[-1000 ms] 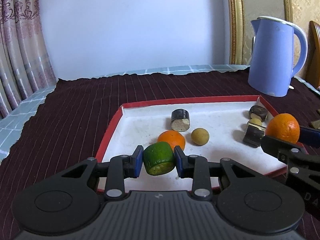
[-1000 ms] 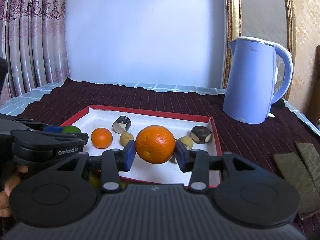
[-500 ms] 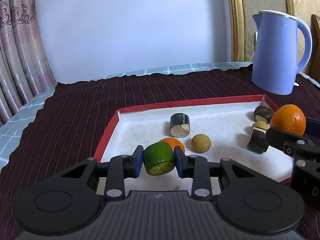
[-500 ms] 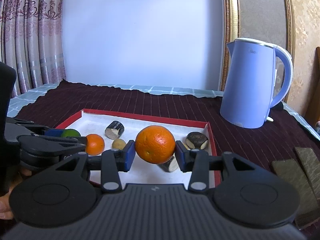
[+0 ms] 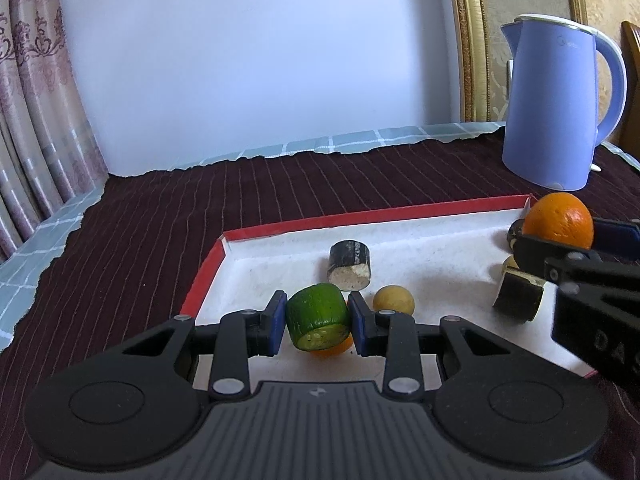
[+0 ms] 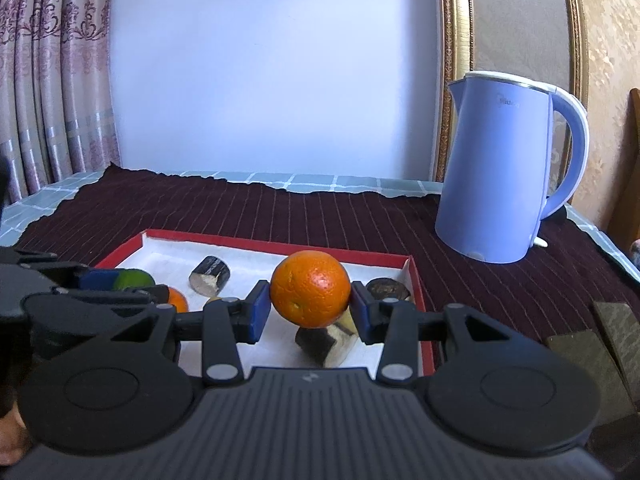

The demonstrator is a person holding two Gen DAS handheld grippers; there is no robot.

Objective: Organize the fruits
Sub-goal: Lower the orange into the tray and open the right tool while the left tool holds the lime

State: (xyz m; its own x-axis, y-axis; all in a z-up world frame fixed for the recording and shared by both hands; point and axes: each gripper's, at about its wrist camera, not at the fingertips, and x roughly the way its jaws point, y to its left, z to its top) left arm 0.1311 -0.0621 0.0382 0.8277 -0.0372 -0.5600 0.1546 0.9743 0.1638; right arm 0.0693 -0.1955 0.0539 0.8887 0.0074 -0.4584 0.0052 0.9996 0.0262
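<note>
Fruits lie partly in the tray (image 5: 208,276), a shallow white box with a red rim on the dark striped cloth of the table (image 5: 160,220), and partly in the two claws above it. The left claw (image 5: 318,322) is clamped on a green fruit (image 5: 318,316), cut face turned toward the camera; both blue pads press its sides, so it hangs clear of the tray floor over the near left part. A small orange (image 5: 332,349) shows just beneath and behind it. The right claw (image 6: 310,308) grips a large orange (image 6: 310,289) across its widest part, probably because a round, firm fruit sits most securely there. It is held above the tray's right end, over a dark cut piece (image 6: 326,346).

Loose in the tray are another dark piece (image 5: 349,265) near the middle and a small yellow fruit (image 5: 393,300) beside it; a third dark piece (image 6: 388,289) lies near the right rim. A blue kettle (image 6: 500,168) stands well apart, beyond the tray.

Both claws point forward and moderately downward, roughly side by side, the right claw (image 5: 568,268) visible at the edge of the left view. Judging by this pose, both fruits are in transit; where each is meant to go cannot be told.
</note>
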